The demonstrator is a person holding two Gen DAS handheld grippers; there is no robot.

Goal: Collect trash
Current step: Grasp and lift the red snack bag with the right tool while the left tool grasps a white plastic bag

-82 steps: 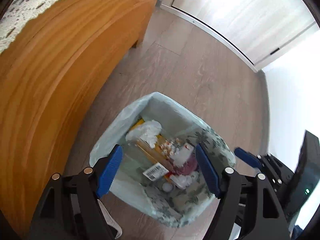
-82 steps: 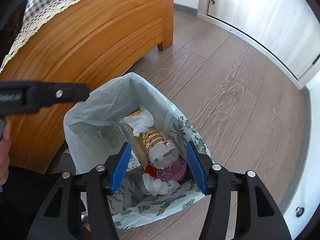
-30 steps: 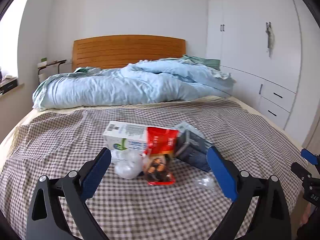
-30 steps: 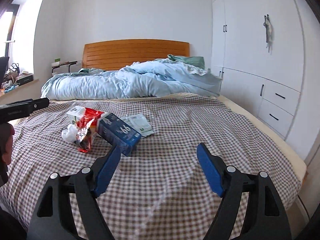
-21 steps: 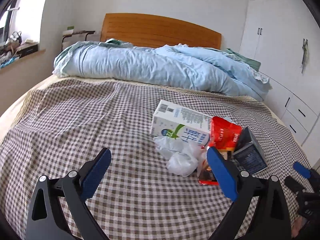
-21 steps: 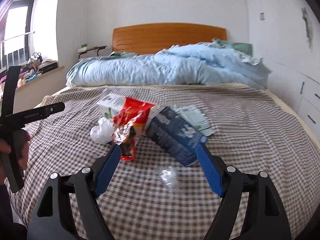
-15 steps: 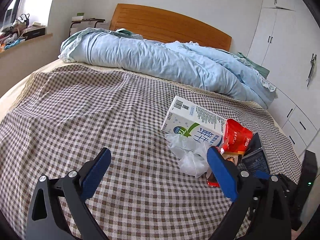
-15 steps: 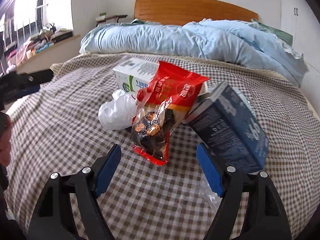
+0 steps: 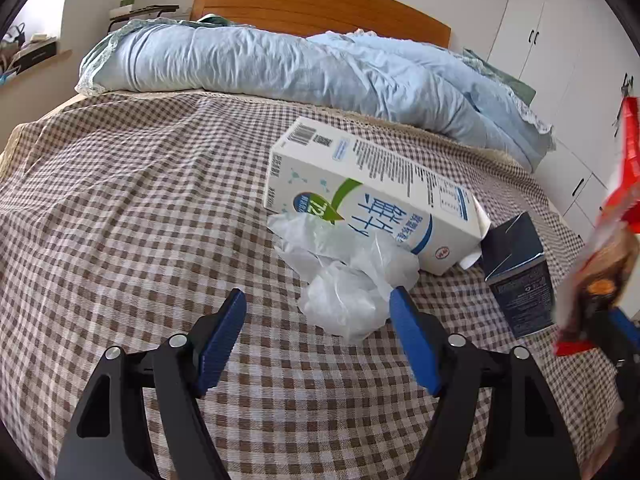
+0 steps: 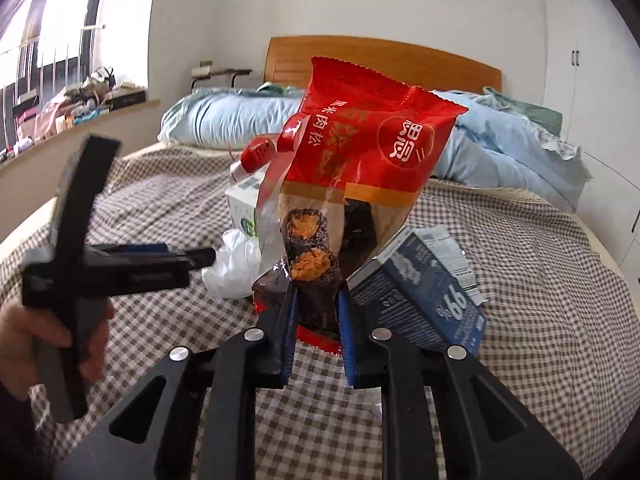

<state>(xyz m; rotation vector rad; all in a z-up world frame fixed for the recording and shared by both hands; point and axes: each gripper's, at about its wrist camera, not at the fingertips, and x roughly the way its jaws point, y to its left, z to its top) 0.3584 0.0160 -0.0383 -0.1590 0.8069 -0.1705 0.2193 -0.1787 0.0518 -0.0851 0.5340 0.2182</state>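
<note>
On the checked bed cover (image 9: pixel 120 220) lies a heap of trash: a white milk carton (image 9: pixel 372 200), a crumpled white plastic bag (image 9: pixel 348 296) and a dark blue carton (image 9: pixel 516 276). My left gripper (image 9: pixel 316 296) is low over the cover with its jaws closing. The plastic bag sits between its fingertips, and the left pad stays clear of it. My right gripper (image 10: pixel 316 292) is closing its jaws on the bottom edge of a red snack bag (image 10: pixel 360 160). The pads pinch it and hold it upright off the bed.
A rumpled light blue duvet (image 9: pixel 280 64) and a wooden headboard (image 9: pixel 320 4) fill the far end of the bed. A flat green-and-white wrapper (image 10: pixel 452 256) lies behind the blue carton. White wardrobes (image 9: pixel 560 40) stand on the right. A cluttered window sill (image 10: pixel 80 108) runs along the left.
Both grippers moved in and down to the trash heap. The right jaws closed on the red snack bag and raised it upright. The left jaws narrowed around the white plastic bag.
</note>
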